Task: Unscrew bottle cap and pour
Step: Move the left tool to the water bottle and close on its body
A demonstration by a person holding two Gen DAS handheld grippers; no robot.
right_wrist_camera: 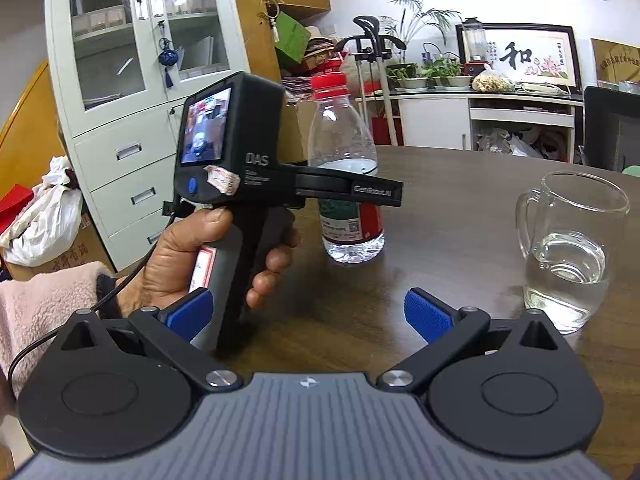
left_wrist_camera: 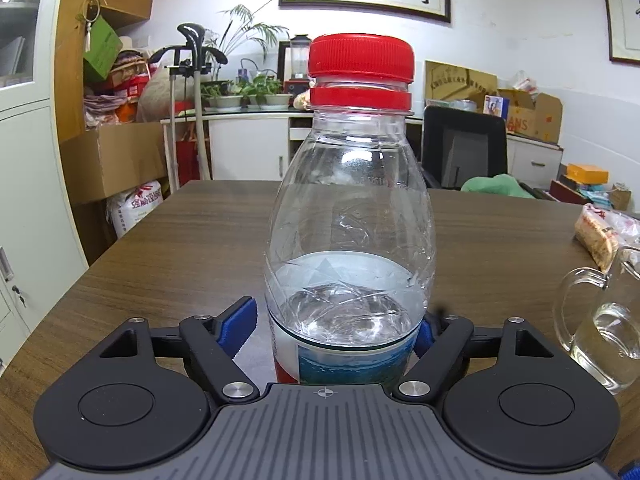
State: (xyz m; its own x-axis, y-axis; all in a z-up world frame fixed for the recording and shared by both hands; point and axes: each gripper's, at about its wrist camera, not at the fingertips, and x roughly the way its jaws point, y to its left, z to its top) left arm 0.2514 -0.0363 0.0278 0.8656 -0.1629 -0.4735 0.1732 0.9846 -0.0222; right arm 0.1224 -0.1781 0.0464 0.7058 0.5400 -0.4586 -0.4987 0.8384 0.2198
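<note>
Left claw (left_wrist_camera: 340, 332): around the lower body of the water bottle (left_wrist_camera: 350, 216); right pad touches the label, left pad (left_wrist_camera: 238, 328) stands just off it.
Right claw (right_wrist_camera: 308, 312): spread wide, holding nothing, above the tabletop (right_wrist_camera: 460, 208).
Hand (right_wrist_camera: 180, 256): grips the left device's handle.
Water bottle: upright on the tabletop, partly filled, red cap (left_wrist_camera: 360, 58) on.
Glass mug (right_wrist_camera: 568, 252): right of the bottle, apart, water in its bottom.

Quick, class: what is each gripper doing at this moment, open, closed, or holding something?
Left gripper: closed on the water bottle, cap on.
Right gripper: open, holding nothing.
</note>
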